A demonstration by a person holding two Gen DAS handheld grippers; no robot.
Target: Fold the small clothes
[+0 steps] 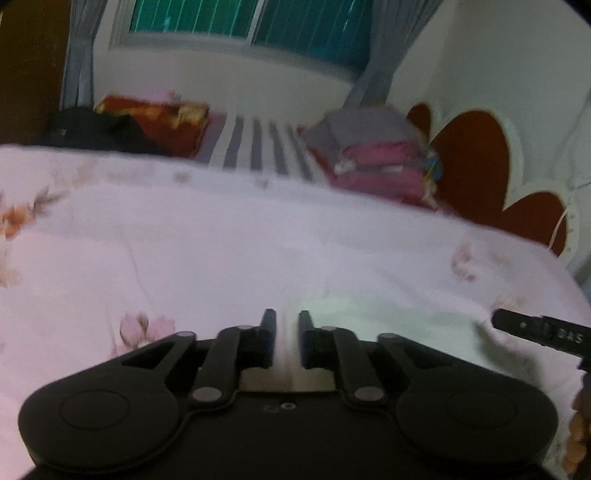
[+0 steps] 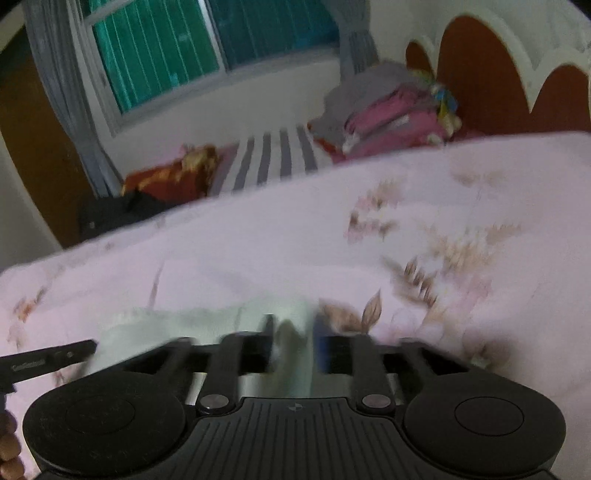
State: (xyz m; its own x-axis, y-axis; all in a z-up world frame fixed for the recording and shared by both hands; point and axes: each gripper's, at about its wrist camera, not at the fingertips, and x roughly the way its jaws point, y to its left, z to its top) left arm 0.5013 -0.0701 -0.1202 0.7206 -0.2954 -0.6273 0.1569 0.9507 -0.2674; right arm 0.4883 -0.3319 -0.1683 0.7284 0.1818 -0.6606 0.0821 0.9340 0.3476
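- We work over a bed covered by a pale pink floral bedspread (image 1: 221,236), which fills most of both wrist views.
- Along the far edge of the bed, below the window (image 1: 251,22), we see a striped sheet (image 1: 258,147), a stack of folded clothes (image 1: 373,155) in grey and pink beside the red headboard (image 1: 476,158), and a red and gold cushion (image 1: 155,118) towards the far left corner with something dark next to it.
- The task's thing, a small white garment (image 2: 192,325), lies on the bedspread near the near edge, stretched between our two grippers.
- Our left gripper (image 1: 287,317) has its jaws drawn close together with pale cloth between them; we cannot tell for certain whether the pads pinch the garment.
- Our right gripper (image 2: 293,325) is blurred, its jaws stand apart, and a fold of the white garment sits in the gap; whether the pads press on it we cannot tell.
- A string of brown beads (image 2: 9,446) shows at the wrist.
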